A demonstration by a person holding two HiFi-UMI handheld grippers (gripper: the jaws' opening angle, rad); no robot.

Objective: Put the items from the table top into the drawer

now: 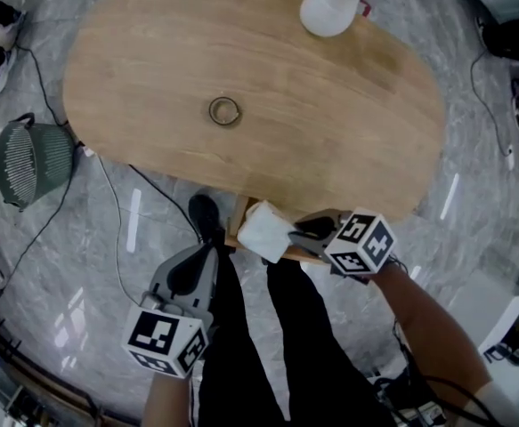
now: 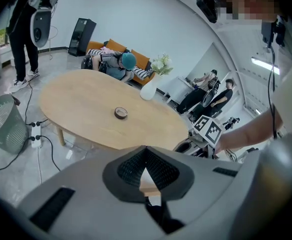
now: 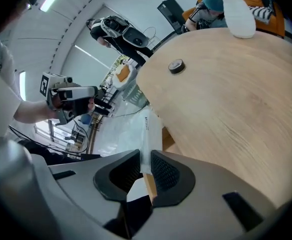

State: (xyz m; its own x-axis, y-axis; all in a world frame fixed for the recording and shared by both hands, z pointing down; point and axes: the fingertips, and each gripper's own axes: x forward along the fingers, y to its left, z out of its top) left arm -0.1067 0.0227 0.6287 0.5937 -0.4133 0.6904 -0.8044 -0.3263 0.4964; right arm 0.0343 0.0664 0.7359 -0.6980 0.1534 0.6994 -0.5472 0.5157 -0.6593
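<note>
Packet is clamped in my right gripper, at the table's 6 o'clock edge. The pads grip its near end, and its long axis runs straight on from the jaws, toward 12 o'clock in the right gripper view. In the head view it hangs over the open drawer, whose wooden front shows at 9 o'clock of the packet. I judge that the drop needs only a short move down. The packet covers the drawer, so I cannot tell what it holds.

My left gripper has its jaws together on nothing and sits at 8 o'clock of the drawer.

1 tape roll is left on the table. It lies at 11 o'clock from the right gripper and near 12 o'clock from the left, about equally far from both. The vase at the table's 1 o'clock holds green stems.
</note>
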